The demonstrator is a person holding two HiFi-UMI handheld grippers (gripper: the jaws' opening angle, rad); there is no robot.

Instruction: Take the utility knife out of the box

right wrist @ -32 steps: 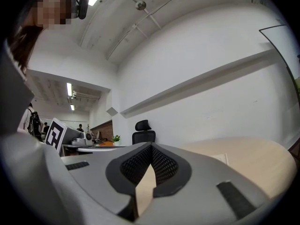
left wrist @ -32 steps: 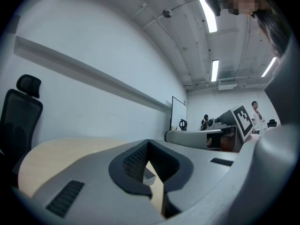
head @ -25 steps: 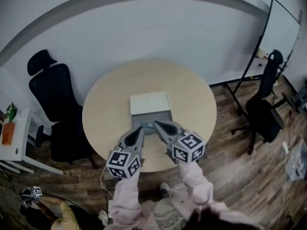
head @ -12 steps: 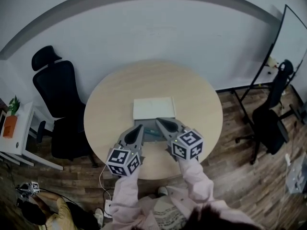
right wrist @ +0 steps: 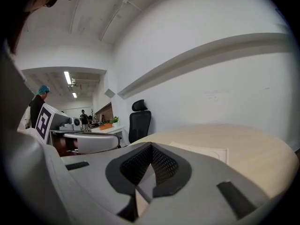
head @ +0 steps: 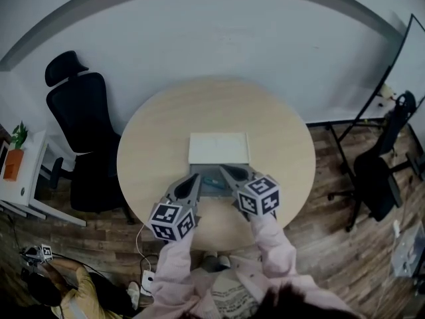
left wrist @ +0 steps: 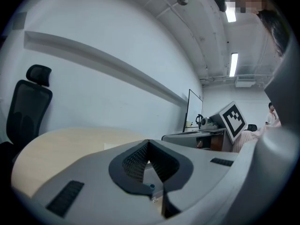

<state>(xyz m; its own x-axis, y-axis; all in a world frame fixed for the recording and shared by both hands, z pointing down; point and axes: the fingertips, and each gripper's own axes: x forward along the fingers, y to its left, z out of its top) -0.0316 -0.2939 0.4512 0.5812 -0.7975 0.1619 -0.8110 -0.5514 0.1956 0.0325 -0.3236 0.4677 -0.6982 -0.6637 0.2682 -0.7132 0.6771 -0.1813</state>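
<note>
An open box lies mid-table in the head view, its white lid [head: 218, 148] flat behind the grey tray [head: 214, 187]. A small bluish thing in the tray, probably the utility knife [head: 211, 177], shows between the gripper tips. My left gripper [head: 194, 179] hangs over the tray's left side and my right gripper [head: 224, 170] over its right side. Both are shut and hold nothing. The left gripper view shows its jaws [left wrist: 148, 143] meeting at the tip. In the right gripper view, that gripper's jaws [right wrist: 151, 146] are closed too, with the lid [right wrist: 201, 152] beyond.
The round beige table [head: 159, 138] stands by a white wall. A black office chair [head: 80, 111] is at its left. Another chair [head: 378, 178] and a whiteboard stand are at the right. A person sits on the floor at the lower left [head: 60, 291].
Both grippers have moved forward and down, closer over the box tray. They stay shut. The head view has shifted a little.
</note>
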